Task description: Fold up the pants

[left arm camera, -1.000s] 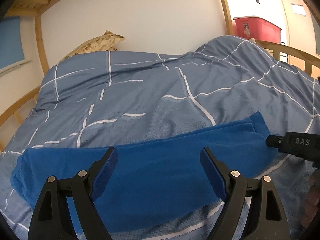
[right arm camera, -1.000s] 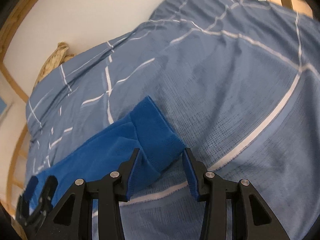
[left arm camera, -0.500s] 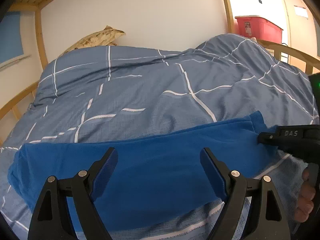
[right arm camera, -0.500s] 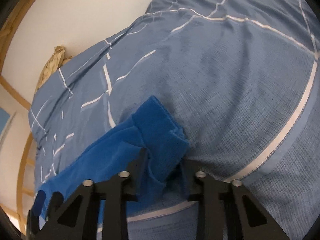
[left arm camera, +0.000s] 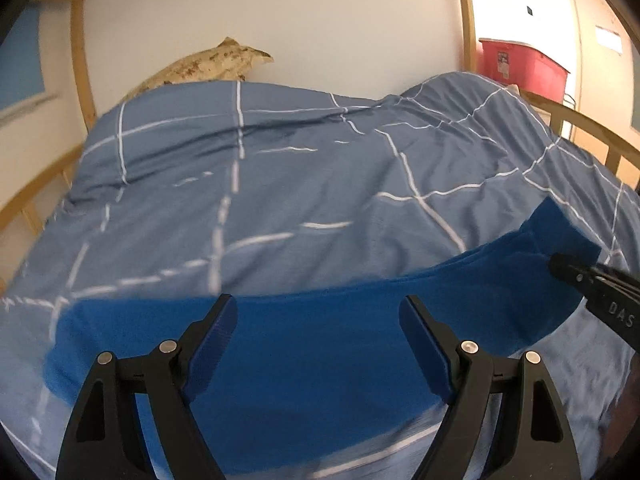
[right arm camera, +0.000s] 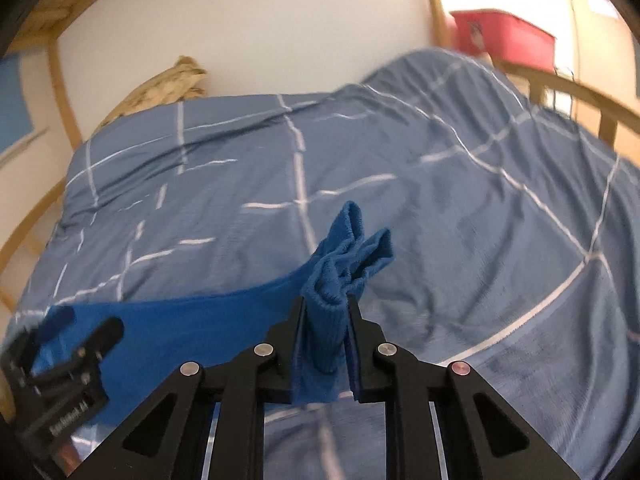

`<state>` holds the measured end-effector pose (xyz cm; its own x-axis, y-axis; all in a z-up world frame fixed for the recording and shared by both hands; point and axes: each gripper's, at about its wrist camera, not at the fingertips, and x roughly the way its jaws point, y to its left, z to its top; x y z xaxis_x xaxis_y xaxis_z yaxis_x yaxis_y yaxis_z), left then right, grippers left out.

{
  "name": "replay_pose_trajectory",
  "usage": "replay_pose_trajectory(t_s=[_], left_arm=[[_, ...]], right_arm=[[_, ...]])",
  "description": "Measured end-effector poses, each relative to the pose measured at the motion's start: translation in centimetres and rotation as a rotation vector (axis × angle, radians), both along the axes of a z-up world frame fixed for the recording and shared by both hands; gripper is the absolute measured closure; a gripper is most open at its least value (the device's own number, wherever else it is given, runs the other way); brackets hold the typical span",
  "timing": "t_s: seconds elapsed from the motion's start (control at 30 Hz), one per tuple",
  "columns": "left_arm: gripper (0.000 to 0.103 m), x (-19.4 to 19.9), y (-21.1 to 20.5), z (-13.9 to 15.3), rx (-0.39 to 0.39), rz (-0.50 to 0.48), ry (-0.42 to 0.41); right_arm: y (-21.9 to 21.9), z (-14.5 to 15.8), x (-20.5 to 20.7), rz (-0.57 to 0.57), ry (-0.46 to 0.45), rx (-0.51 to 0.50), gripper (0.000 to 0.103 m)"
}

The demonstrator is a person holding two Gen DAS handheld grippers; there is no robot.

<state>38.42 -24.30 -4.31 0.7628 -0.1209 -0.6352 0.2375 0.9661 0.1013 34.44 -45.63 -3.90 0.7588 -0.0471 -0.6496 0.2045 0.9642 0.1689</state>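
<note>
Bright blue pants (left arm camera: 320,344) lie in a long strip across the near edge of a blue checked duvet (left arm camera: 280,184). My left gripper (left arm camera: 318,316) is open and hovers over the middle of the strip, not gripping it. My right gripper (right arm camera: 326,308) is shut on the cuffed end of the pants (right arm camera: 348,248) and holds it raised off the duvet. In the left wrist view the right gripper (left arm camera: 560,266) shows at the right end of the pants. In the right wrist view the left gripper (right arm camera: 76,340) shows at lower left.
The bed has a wooden frame with a rail (left arm camera: 592,136) on the right and a post (left arm camera: 80,64) at the left. A tan patterned pillow (left arm camera: 208,68) lies against the white wall. A red storage bin (left arm camera: 520,64) stands behind the bed at right.
My right gripper closed on the pants' cuffed end and lifted it off the duvet. My left gripper stayed open over the pants, shifting only slightly.
</note>
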Motion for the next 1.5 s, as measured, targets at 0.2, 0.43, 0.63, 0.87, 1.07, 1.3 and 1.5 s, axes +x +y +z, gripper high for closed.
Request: replay_pose_trajectory(t_s=[0.2, 0.43, 0.63, 0.87, 1.07, 1.3, 1.5], left_arm=[[0.02, 1.3, 6.0, 1.3, 0.032, -0.005, 0.083], [0.02, 1.3, 11.3, 0.2, 0.101, 0.024, 0.107], [0.02, 1.4, 15.4, -1.1, 0.071, 0.047, 0.154], [0.02, 1.4, 17.9, -1.9, 0.064, 0.062, 0.17], [0.019, 0.1, 19.9, -1.0, 0.048, 0.079, 0.14], [0.019, -2.6, 23.2, 0.1, 0.043, 0.075, 0.102], [0.019, -4.2, 27.8, 0.5, -0.021, 0.12, 0.108]], right_arm=[[7.2, 2.0, 0.2, 0.087, 0.006, -0.142, 0.084], [14.9, 2.0, 2.2, 0.192, 0.053, -0.256, 0.087], [19.6, 0.0, 3.8, 0.245, 0.107, -0.257, 0.087], [22.0, -2.5, 4.4, 0.286, 0.174, -0.18, 0.079], [23.1, -2.3, 2.9, 0.351, 0.175, -0.057, 0.07], [24.6, 0.5, -1.9, 0.323, 0.058, -0.08, 0.051], [26.6, 1.8, -3.3, 0.285, 0.033, -0.091, 0.051]])
